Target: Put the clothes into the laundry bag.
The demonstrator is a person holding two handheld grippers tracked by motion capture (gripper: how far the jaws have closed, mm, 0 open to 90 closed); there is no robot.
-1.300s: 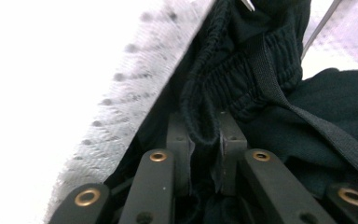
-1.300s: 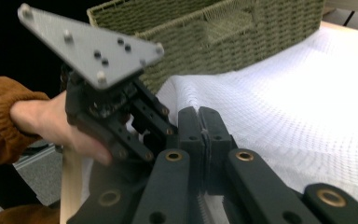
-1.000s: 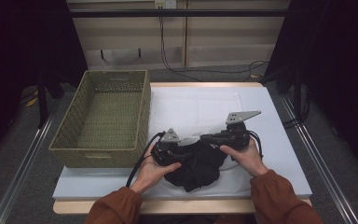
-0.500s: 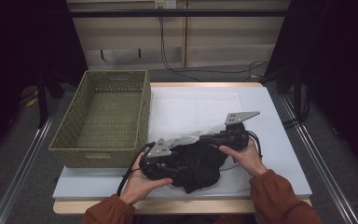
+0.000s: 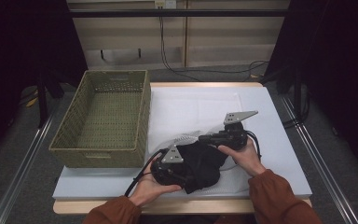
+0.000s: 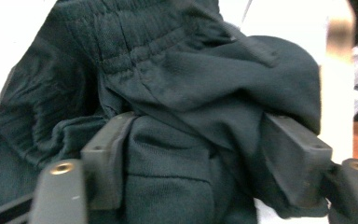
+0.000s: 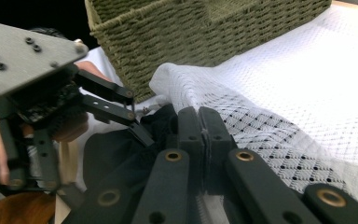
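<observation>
A crumpled black garment (image 5: 205, 163) with an elastic waistband (image 6: 135, 42) lies on the white padded table (image 5: 261, 107), near the front edge. My left gripper (image 5: 189, 179) is pushed into its near left side. The jaws have just been opening and stand wide, with black cloth (image 6: 168, 177) bulging loosely between them. My right gripper (image 5: 204, 138) is at the garment's far edge, jaws pressed together (image 7: 200, 116) where black fabric (image 7: 112, 149) meets a raised fold of white mesh cloth (image 7: 182, 79). It seems to pinch the black edge. The left gripper (image 7: 137, 116) faces it.
A green woven basket (image 5: 100, 154) stands on the table's left side, close to the left hand; its wall (image 7: 191, 37) rises just behind the grippers. Bare white pad extends beyond and to the right of the garment. Cables trail from both grippers.
My left gripper has moved toward the near table edge, from the garment's upper left to its lower left, and its jaws have spread. The right gripper has stayed put.
</observation>
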